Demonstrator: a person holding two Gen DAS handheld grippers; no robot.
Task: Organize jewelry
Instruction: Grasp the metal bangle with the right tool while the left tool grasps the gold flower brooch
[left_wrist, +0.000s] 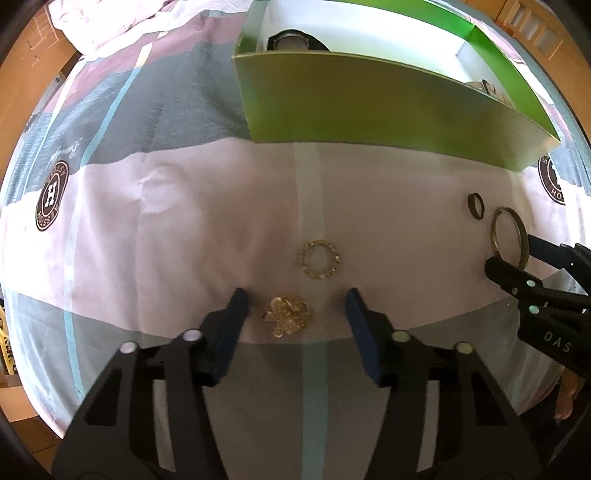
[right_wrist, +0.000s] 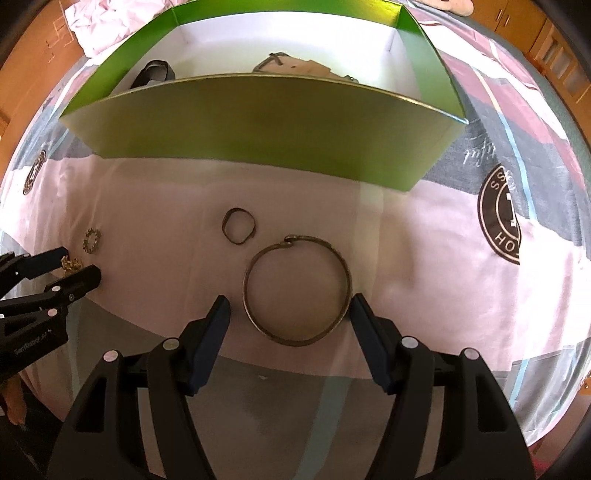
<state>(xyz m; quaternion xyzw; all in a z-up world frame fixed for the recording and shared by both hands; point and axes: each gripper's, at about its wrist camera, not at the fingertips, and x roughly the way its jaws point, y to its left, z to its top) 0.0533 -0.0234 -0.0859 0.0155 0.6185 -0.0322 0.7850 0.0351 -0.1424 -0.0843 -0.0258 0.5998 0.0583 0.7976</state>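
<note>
Left gripper (left_wrist: 295, 295): points steeply down at the bedspread, jaws apart, with the gold brooch between the blue fingers (left_wrist: 231, 325); neither pad touches it.
Right gripper (right_wrist: 290, 306): also points down, jaws wide, straddling the lower half of the bangle; a small gap shows on each side, so nothing is gripped.
Gold brooch (left_wrist: 288, 315): a flower-shaped piece lying flat on the pale pink band of the cloth, just below the small gold ring.
Small gold ring (left_wrist: 319, 260): a studded round piece, near the brooch but apart from it, flat on the cloth.
Bangle (right_wrist: 297, 290): a thin bronze hoop with a clasp at its top, lying flat.
Dark ring (right_wrist: 238, 225): a small band just up and left of the bangle, not touching it.
Green box (right_wrist: 258, 125): open, with a white inside, standing beyond all four loose pieces; some items already lie in it, too hidden by the near wall to identify.
Bedspread (left_wrist: 184, 221): pink, grey and light blue patches with round brown logos, wrinkled in places; it carries the box and jewelry.
</note>
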